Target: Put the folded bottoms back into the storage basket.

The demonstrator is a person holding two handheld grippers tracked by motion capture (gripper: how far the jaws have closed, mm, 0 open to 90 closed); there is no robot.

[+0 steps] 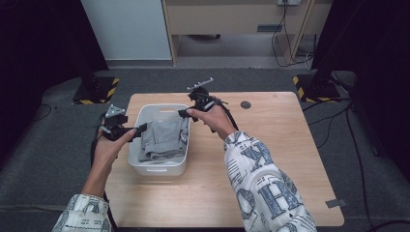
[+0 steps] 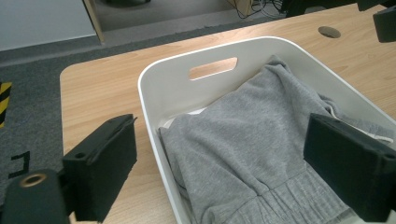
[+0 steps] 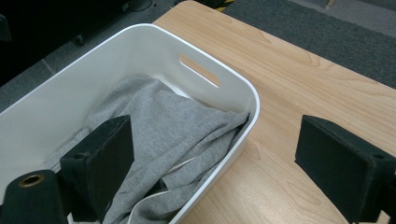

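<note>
A white plastic basket (image 1: 157,169) stands on the left half of the wooden table (image 1: 270,145), with a handle slot in its far wall. A folded grey garment (image 1: 162,137) lies inside it. My left gripper (image 1: 143,128) hovers at the basket's left rim. In the left gripper view its jaws (image 2: 222,135) stand wide apart above the grey garment (image 2: 243,140) and the basket's rim (image 2: 154,88), holding nothing. My right gripper (image 1: 183,113) is at the basket's far right corner. It is open (image 3: 215,140) over the rim (image 3: 252,100), with the garment (image 3: 159,121) below.
A round cable hole (image 1: 245,104) sits near the table's far edge. A grey tag (image 1: 335,203) lies at the front right corner. Yellow-and-black striped stand bases (image 1: 96,90) (image 1: 314,87) and cables rest on the carpet beyond the table.
</note>
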